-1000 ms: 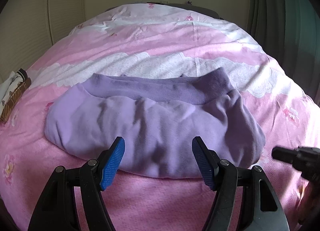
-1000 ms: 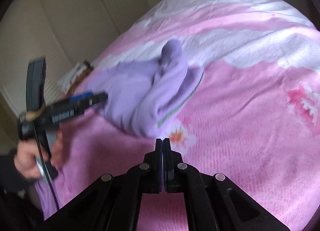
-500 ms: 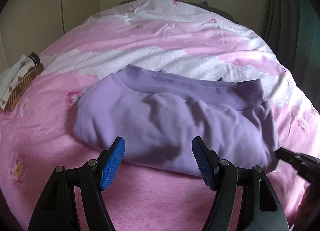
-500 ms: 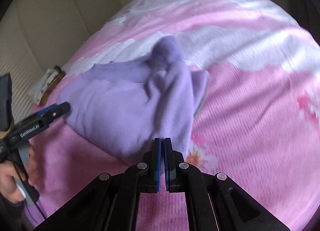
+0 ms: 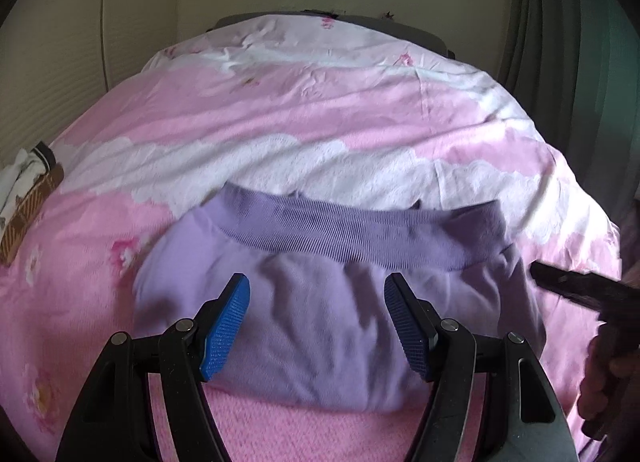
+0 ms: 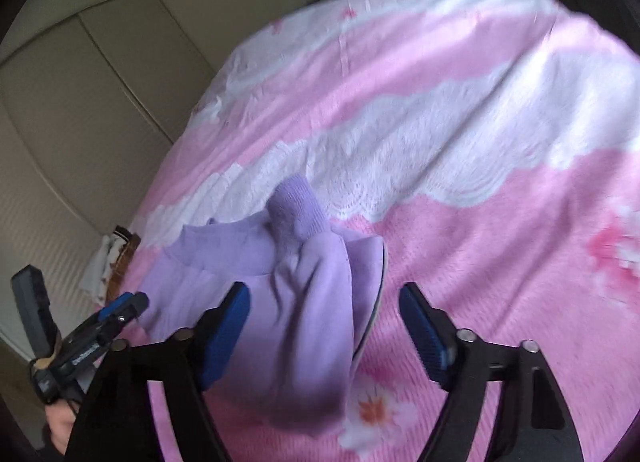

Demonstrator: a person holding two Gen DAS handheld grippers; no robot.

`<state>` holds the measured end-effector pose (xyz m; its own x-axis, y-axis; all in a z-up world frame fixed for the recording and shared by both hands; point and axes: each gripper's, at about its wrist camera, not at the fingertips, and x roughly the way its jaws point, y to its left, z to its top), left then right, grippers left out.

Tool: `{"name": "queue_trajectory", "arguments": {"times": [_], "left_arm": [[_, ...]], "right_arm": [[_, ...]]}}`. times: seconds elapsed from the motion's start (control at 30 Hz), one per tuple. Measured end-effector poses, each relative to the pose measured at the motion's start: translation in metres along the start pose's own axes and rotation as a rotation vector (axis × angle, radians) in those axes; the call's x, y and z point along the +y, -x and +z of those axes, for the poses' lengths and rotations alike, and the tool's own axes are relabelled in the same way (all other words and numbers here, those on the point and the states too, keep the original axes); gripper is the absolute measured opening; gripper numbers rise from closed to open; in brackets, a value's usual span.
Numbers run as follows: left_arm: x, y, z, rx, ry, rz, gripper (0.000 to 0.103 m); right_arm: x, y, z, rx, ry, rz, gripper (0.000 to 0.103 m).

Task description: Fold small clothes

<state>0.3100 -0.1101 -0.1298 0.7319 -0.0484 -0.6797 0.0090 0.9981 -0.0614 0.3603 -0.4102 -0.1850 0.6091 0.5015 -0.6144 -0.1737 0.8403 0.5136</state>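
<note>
A lilac sweatshirt (image 5: 320,318) lies folded on the pink and white bedspread (image 5: 280,122), its darker ribbed band (image 5: 360,230) along the far edge. My left gripper (image 5: 316,302) is open and empty, low over the garment's near edge. My right gripper (image 6: 324,314) is open and empty at the garment's right end (image 6: 304,302), its left finger over the cloth. In the left wrist view the right gripper's tip (image 5: 568,282) shows beside the garment's right edge. In the right wrist view the left gripper (image 6: 116,314) shows at the garment's left side.
A white and brown folded item (image 5: 28,190) lies at the bed's left edge, also in the right wrist view (image 6: 116,262). A beige wall and closet doors (image 6: 80,102) stand beyond the bed. A dark curtain (image 5: 568,42) hangs at the right.
My right gripper has opened and moved in over the garment's right end. My left gripper stayed open and moved closer over the near edge.
</note>
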Motion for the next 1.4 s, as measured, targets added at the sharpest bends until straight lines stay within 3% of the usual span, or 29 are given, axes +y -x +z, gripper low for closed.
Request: {"name": "queue_trajectory", "arguments": {"times": [0.07, 0.33, 0.47, 0.63, 0.73, 1.13, 1.4], "left_arm": [[-0.001, -0.001, 0.002, -0.004, -0.009, -0.002, 0.069], [-0.001, -0.013, -0.001, 0.013, -0.032, 0.000, 0.069], [0.000, -0.017, -0.005, 0.023, -0.034, 0.004, 0.069], [0.004, -0.012, -0.005, 0.017, -0.060, 0.019, 0.069], [0.010, -0.006, -0.002, 0.003, -0.065, 0.022, 0.069], [0.090, 0.041, 0.015, -0.053, 0.006, 0.032, 0.069], [0.174, 0.064, 0.015, -0.065, 0.069, 0.067, 0.070]], "right_arm": [[-0.012, -0.014, -0.001, 0.045, -0.033, 0.032, 0.063], [-0.041, -0.039, -0.008, 0.107, -0.118, 0.152, 0.059], [-0.044, -0.051, -0.013, 0.153, -0.115, 0.227, 0.036], [-0.041, -0.046, -0.016, 0.157, -0.115, 0.257, 0.022], [-0.032, -0.032, -0.015, 0.136, -0.097, 0.244, 0.019], [0.098, -0.011, 0.029, 0.179, -0.137, 0.050, 0.018], [0.208, -0.053, 0.042, 0.181, -0.152, -0.017, 0.018]]}}
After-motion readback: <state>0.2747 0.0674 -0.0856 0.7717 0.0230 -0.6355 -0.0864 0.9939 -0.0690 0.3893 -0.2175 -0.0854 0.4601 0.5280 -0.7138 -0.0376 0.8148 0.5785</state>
